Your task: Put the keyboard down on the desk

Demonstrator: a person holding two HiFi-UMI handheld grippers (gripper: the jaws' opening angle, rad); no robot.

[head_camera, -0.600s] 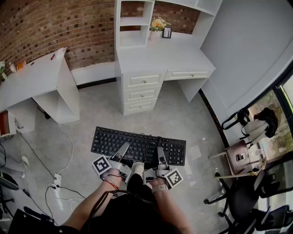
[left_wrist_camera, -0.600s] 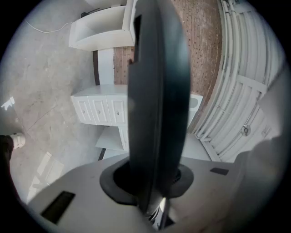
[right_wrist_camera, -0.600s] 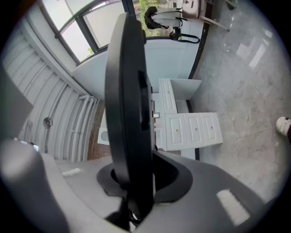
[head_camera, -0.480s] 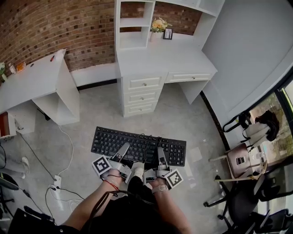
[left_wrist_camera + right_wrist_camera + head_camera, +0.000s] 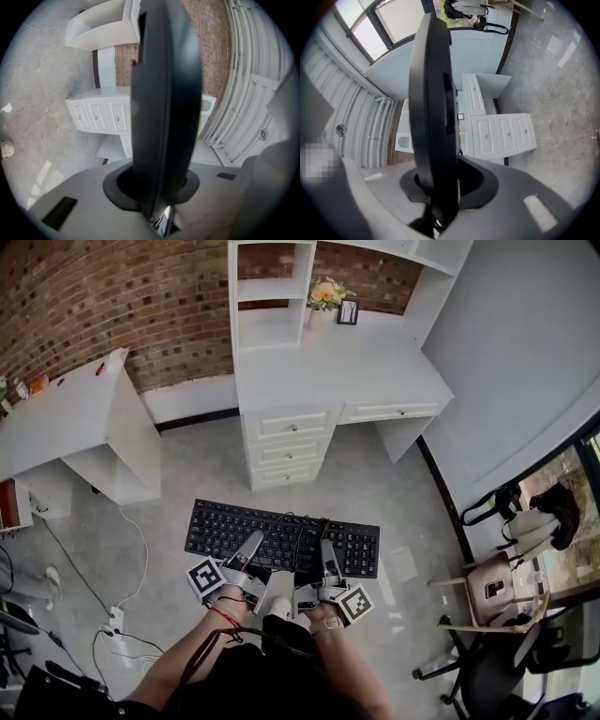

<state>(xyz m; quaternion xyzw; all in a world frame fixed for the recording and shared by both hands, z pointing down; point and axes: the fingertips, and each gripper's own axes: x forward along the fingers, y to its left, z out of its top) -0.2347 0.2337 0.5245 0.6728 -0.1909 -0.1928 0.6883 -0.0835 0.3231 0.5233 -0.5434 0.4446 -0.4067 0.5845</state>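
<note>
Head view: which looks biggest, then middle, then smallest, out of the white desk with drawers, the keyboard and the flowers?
1. white desk with drawers
2. keyboard, held nearer the camera, so it looks extra big
3. flowers, far back on the desk

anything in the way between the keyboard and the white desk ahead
Nothing visible. The left gripper and right gripper hold the keyboard over bare floor; the desk top is bare but for flowers and a frame at the back.

Brick wall (image 5: 112,306) at 11 o'clock, flowers (image 5: 325,292) at 12, power strip (image 5: 116,626) at 8, chair (image 5: 489,582) at 4
</note>
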